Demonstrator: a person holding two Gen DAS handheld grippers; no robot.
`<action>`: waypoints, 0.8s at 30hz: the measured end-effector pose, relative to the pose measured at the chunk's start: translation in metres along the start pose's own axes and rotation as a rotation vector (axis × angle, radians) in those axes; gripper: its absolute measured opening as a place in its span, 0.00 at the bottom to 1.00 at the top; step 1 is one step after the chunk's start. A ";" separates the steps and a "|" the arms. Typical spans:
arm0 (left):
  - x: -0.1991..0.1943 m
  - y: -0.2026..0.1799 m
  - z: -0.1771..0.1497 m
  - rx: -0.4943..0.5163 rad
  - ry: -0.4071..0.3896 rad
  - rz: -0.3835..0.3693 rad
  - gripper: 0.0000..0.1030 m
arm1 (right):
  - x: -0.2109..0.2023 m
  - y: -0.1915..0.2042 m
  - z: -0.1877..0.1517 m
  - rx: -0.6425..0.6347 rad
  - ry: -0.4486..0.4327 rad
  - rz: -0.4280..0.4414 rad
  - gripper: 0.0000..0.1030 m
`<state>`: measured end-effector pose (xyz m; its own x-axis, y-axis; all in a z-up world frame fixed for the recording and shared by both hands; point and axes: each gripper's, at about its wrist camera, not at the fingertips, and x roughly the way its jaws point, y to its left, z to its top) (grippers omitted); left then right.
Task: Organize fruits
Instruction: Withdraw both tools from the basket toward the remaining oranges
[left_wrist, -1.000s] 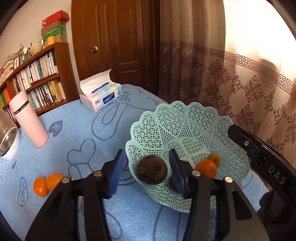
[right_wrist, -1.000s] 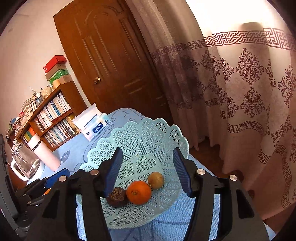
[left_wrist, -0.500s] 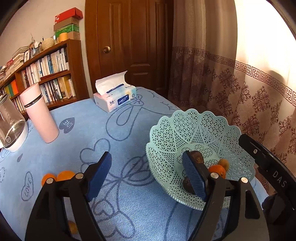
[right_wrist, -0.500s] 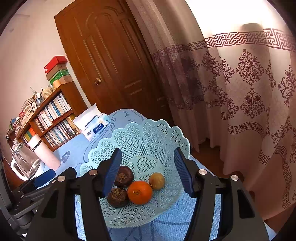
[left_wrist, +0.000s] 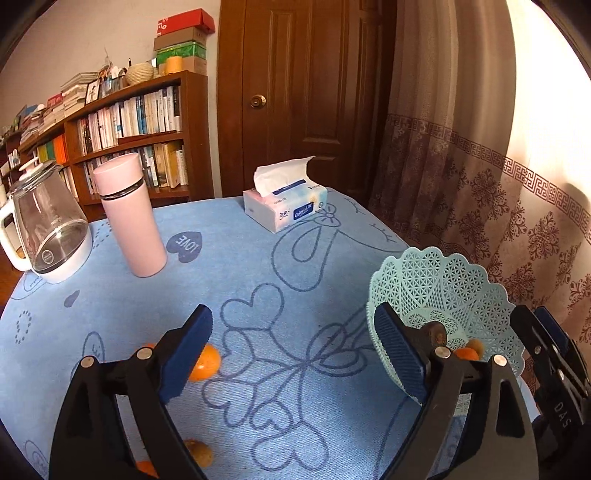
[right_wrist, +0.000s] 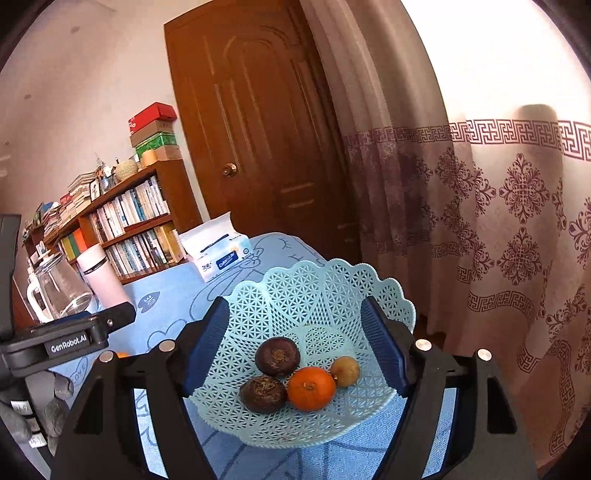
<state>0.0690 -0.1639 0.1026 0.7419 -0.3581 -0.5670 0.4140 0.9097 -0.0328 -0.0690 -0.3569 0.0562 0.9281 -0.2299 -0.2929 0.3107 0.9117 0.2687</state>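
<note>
right wrist view: four fruits (right_wrist: 311, 387) in mint basket (right_wrist: 332, 280), hand-held gripper (right_wrist: 295, 345) open.

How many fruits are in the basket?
4 in the mint-green lattice plastic basket: two dark brown round fruits, one orange tangerine, one small tan round fruit. None looks hidden.

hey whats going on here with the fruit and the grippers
A person with a gripper in each hand is gathering fruit into a light green basket on a table with a blue cloth. The basket holds two dark brown fruits, an orange and a small tan fruit. The left gripper is open and empty, near an orange lying loose on the cloth. The right gripper hangs open over the basket, holding nothing.
</note>
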 end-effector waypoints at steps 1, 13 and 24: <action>-0.002 0.004 0.001 -0.005 -0.003 0.006 0.86 | -0.001 0.004 -0.001 -0.018 -0.003 0.008 0.73; -0.024 0.066 -0.001 -0.081 -0.025 0.111 0.86 | -0.004 0.024 -0.006 -0.097 -0.004 0.035 0.73; -0.014 0.113 -0.015 -0.147 0.043 0.193 0.86 | -0.006 0.045 -0.015 -0.206 -0.020 0.058 0.77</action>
<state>0.0977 -0.0528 0.0945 0.7753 -0.1687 -0.6087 0.1835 0.9823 -0.0385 -0.0637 -0.3097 0.0562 0.9477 -0.1795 -0.2639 0.2097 0.9735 0.0908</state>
